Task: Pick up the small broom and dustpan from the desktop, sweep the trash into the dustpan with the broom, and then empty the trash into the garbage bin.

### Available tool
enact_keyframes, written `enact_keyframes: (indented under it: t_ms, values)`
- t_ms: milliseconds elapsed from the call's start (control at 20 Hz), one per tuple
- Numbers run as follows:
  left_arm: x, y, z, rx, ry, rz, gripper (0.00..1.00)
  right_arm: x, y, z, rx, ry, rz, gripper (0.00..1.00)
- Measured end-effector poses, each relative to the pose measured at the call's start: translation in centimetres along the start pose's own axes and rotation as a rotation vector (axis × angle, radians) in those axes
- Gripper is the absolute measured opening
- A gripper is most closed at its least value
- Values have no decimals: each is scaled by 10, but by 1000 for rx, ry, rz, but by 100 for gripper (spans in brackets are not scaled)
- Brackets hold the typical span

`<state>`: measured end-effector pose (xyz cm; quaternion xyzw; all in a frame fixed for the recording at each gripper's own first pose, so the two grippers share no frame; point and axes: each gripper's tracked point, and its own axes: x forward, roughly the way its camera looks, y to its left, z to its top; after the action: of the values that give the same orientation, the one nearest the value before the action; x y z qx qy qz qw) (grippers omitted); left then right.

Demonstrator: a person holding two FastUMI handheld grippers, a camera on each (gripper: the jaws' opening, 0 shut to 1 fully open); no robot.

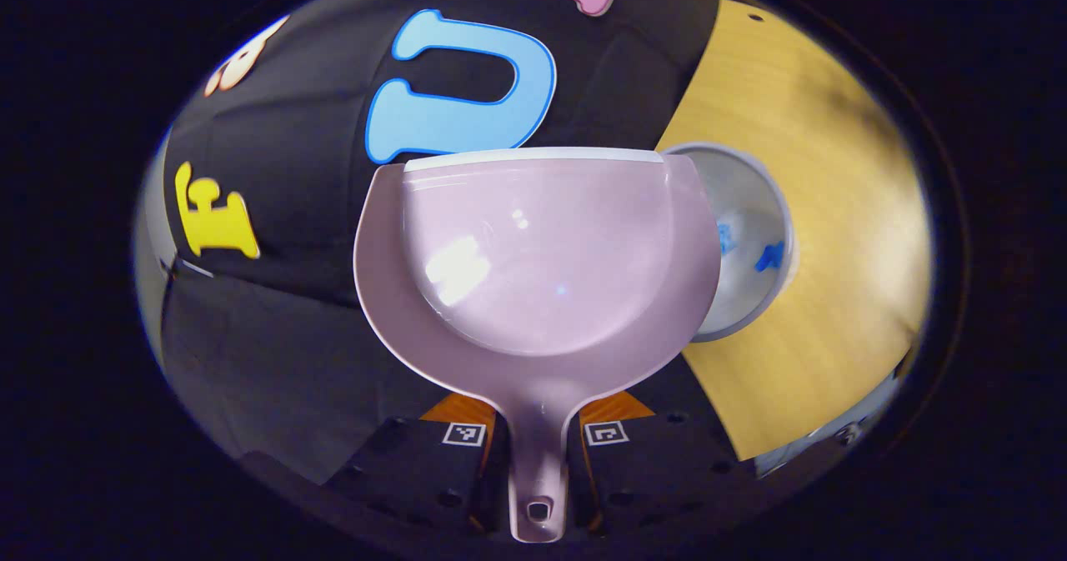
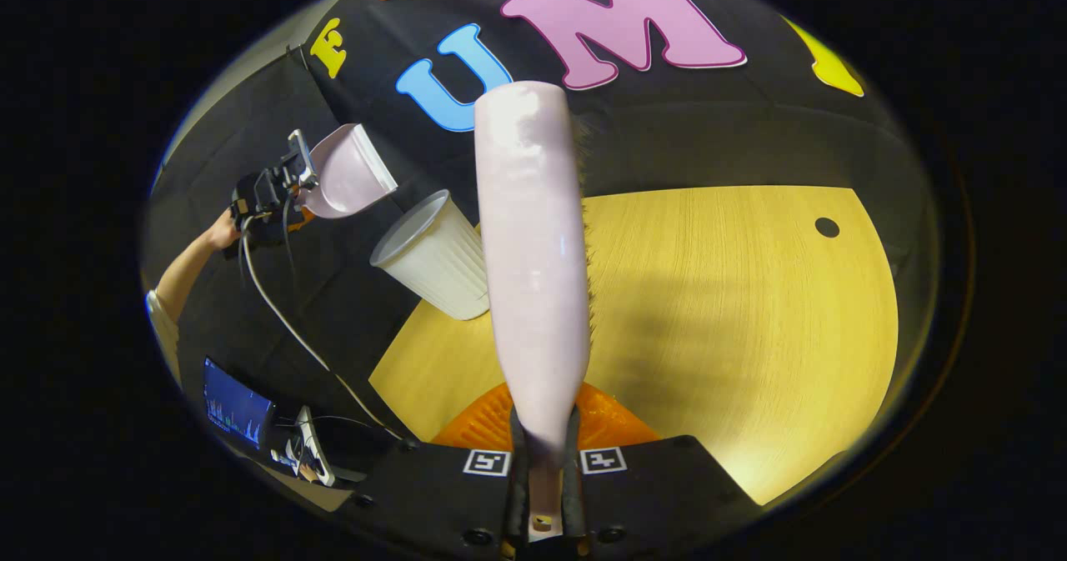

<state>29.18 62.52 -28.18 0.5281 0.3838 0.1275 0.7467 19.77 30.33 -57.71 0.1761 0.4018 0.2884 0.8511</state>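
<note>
Two tools are in your hands. In the left gripper view, your left gripper (image 1: 538, 461) has its fingers clenched on the handle of the dustpan (image 1: 533, 252), one finger on each side. The pan is lifted off the bench (image 1: 800, 236) and its scoop looks bare inside. Just behind its right edge you see the open mouth of the bin (image 1: 750, 244), which stands on the bench, with small blue pieces at its bottom.

In the right gripper view, your right gripper (image 2: 546, 469) grasps the handle of the broom (image 2: 533, 252) with both fingers. The broom points forward above the bench (image 2: 733, 294), and its bristles show along its right side. Farther off to the left, the bin (image 2: 438, 257) stands near the bench edge. Above and beyond it, your other hand (image 2: 223, 232) holds the left gripper (image 2: 279, 186) with the dustpan (image 2: 346, 173) tilted over the bin.
</note>
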Motion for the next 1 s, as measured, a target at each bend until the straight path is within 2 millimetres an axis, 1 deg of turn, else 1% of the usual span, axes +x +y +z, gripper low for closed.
enact_keyframes:
  t_ms: [50,100,150,200,250,300,350,450,550,650,700,750,800,850,900,950,1000]
  values:
    - [-6,-19,6,-83,-18,-53,27,-4,4,5,-12,-9,-2,16]
    - [-11,-37,16,-163,-31,-100,27,-7,6,10,-29,-13,-13,16]
    - [-18,-59,25,-223,-50,-151,27,-9,8,13,-48,-14,-35,16]
    - [-19,-79,37,-274,-58,-196,27,-11,7,17,-70,-17,-63,16]
    - [-25,-101,47,-304,-68,-241,27,-12,6,20,-92,-17,-94,16]
    - [-48,-118,50,-335,-78,-276,27,-13,6,24,-111,-22,-117,16]
    - [-55,-137,59,-362,-87,-316,27,-12,6,28,-122,-27,-136,16]
    - [-63,-176,73,-404,-71,-390,27,-10,1,29,-111,-22,-175,16]
    - [-65,-217,85,-449,-32,-462,27,-5,-9,21,-83,10,-237,16]
    - [-68,-270,89,-483,46,-561,27,3,-21,1,-29,82,-296,16]
    - [-72,-299,89,-503,87,-614,27,9,-24,-14,20,135,-307,16]
    - [-74,-325,86,-514,131,-662,27,17,-20,-29,87,195,-296,16]
    - [-73,-351,80,-515,172,-693,28,24,-18,-45,147,258,-294,16]
    - [-70,-374,72,-516,207,-715,28,29,-22,-62,172,302,-324,16]
    - [-70,-399,63,-516,246,-744,28,36,-28,-71,163,335,-358,16]
    - [-70,-425,54,-517,290,-782,27,43,-32,-87,162,374,-389,16]
    - [-69,-447,46,-522,339,-816,27,50,-30,-101,186,419,-395,16]
